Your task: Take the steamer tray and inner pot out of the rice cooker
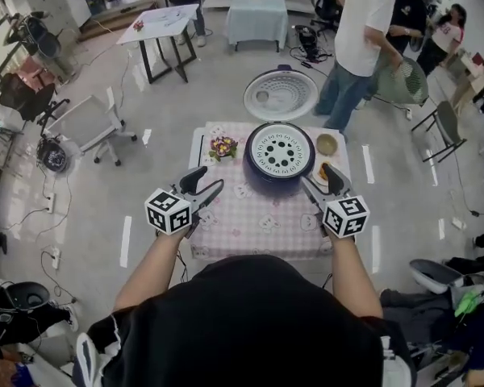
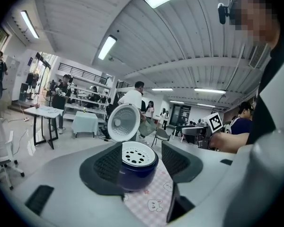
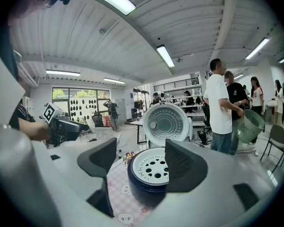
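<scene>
A dark blue rice cooker stands at the far side of the table, its round lid tipped open behind it. A white steamer tray with holes sits in its top; the inner pot under it is hidden. My left gripper hovers over the cloth, short of the cooker's left side, open and empty. My right gripper is at the cooker's near right, open and empty too. In the left gripper view the left gripper frames the cooker and the tray. The right gripper frames the tray likewise.
The table has a pink checked cloth. A small bunch of flowers lies left of the cooker. A bowl and a plate of food sit at its right, close to my right gripper. People stand beyond the table.
</scene>
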